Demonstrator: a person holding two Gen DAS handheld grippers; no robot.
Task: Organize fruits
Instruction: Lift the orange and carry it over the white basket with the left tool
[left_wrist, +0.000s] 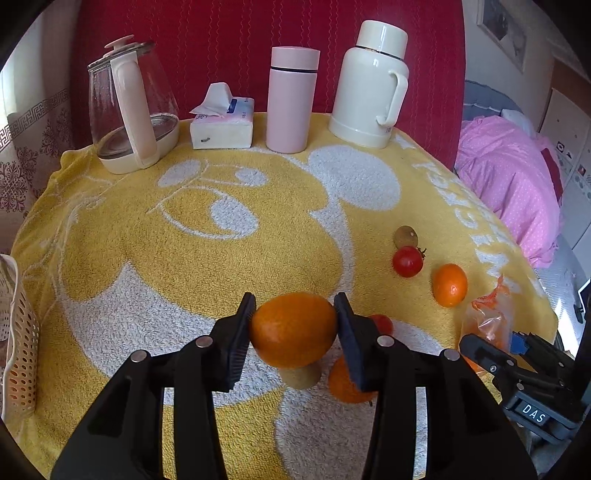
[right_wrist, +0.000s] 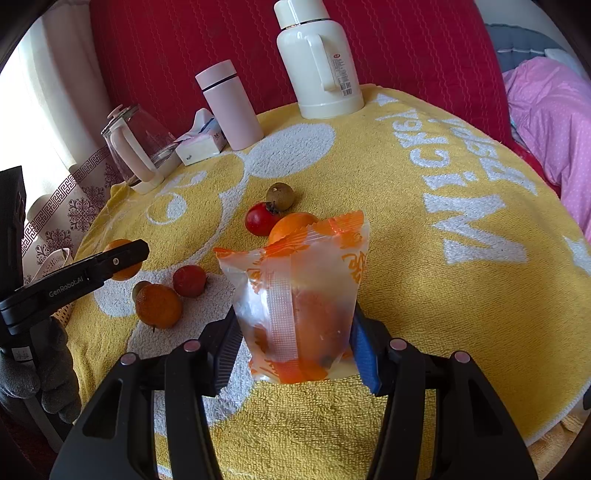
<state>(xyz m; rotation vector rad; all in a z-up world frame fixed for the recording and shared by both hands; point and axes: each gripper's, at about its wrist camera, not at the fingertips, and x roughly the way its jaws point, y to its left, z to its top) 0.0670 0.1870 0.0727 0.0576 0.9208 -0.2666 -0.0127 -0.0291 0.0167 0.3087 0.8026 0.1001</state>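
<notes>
The left gripper (left_wrist: 294, 328) has its fingers clenched on an orange (left_wrist: 293, 328), held off the desk at lower centre of the left wrist view. "GenRobot.AI" is printed along that gripper's arm where it enters the right wrist view from the left; "DAS" shows on the other tool's body at lower right of the left wrist view. The right gripper (right_wrist: 295, 341) grasps a clear plastic bag (right_wrist: 299, 295) with orange print, an orange fruit inside it, standing upright at centre of its view. The yellow towel (right_wrist: 406, 184) covering the desk carries white letters reading partly "MICKEY". Loose on it lie a second orange (right_wrist: 159, 305), a red fruit (right_wrist: 189, 280), a tomato (right_wrist: 260, 218), a brown kiwi-like fruit (right_wrist: 280, 196) and another orange (left_wrist: 449, 285). At the back stand a cream thermos (right_wrist: 317, 62) with an unreadable label, a pink flask (right_wrist: 229, 105), a tissue pack (left_wrist: 221, 123) and a glass kettle (left_wrist: 129, 107). A perforated basket (left_wrist: 18, 347) sits at the left edge.
</notes>
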